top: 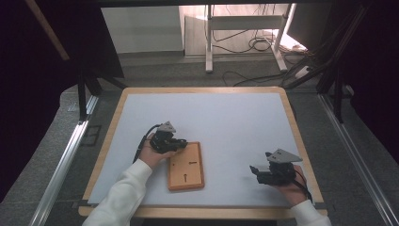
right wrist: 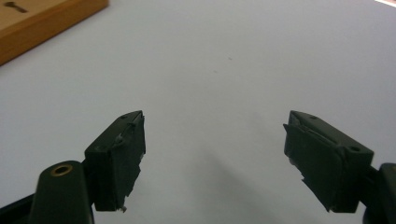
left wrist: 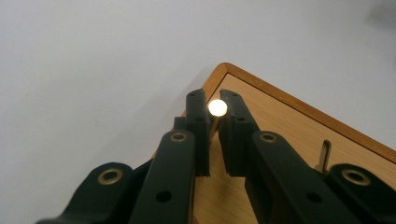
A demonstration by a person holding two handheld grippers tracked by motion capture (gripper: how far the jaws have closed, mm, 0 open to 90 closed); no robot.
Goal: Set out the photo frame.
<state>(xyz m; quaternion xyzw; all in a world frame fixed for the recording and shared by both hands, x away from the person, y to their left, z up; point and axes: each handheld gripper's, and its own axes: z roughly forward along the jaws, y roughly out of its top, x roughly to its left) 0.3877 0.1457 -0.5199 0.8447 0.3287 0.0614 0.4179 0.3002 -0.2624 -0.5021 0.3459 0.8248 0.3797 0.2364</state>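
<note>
High view: one wooden board [top: 186,166] lies on the pale mat [top: 226,117] of the table [top: 109,136], at about 6 o'clock from the mat's centre. Left gripper [top: 175,142] rests at the board's 11 o'clock corner. Right gripper [top: 258,172] sits on bare mat at 3 o'clock from the board, well apart from it. Left gripper view: the jaws stand narrow and are closed on one small brass-coloured pin [left wrist: 217,108] with a bright round end, held over the board's corner. A second metal piece [left wrist: 323,155] stands in a slot of the board at 4 o'clock from the pin. Right gripper view: the jaws stand wide with nothing between them; a board corner with one keyhole-shaped slot [right wrist: 15,7] lies at 10 o'clock. Nothing lies between the two grippers. Beyond the table, a white stand [top: 244,33] and loose cables [top: 254,44] occupy the floor at 12 o'clock. No legible writing or labels can be made out.
</note>
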